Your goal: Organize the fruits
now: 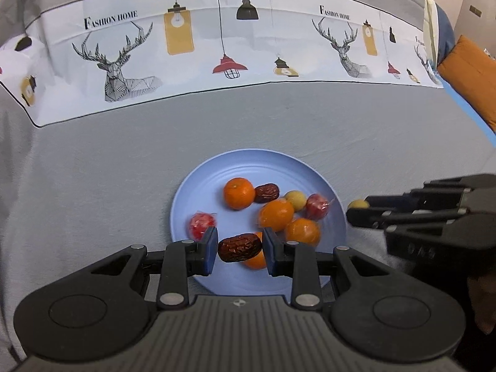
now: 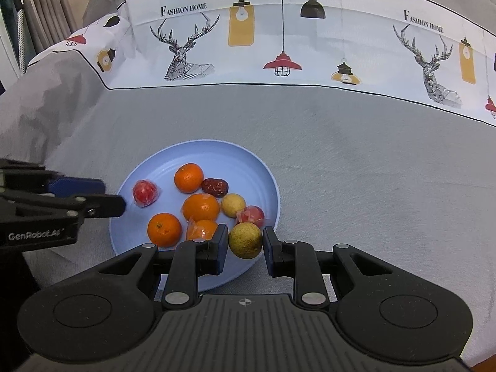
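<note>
A grey bedspread [image 1: 124,186] with a white printed band [image 1: 217,46] of deer and lamps along its far side carries a blue plate [image 1: 201,179] near its middle. On the plate lie oranges [image 1: 238,192], wrapped red fruits [image 1: 201,224], a yellow fruit [image 2: 233,205] and a dark date [image 1: 266,192]. The left gripper [image 1: 239,249] hangs over the plate's near edge, clamped on a red date [image 1: 239,249]. The right gripper [image 2: 245,241], over the plate's near right edge, pinches a yellow-green fruit [image 2: 245,240] between its pads.
</note>
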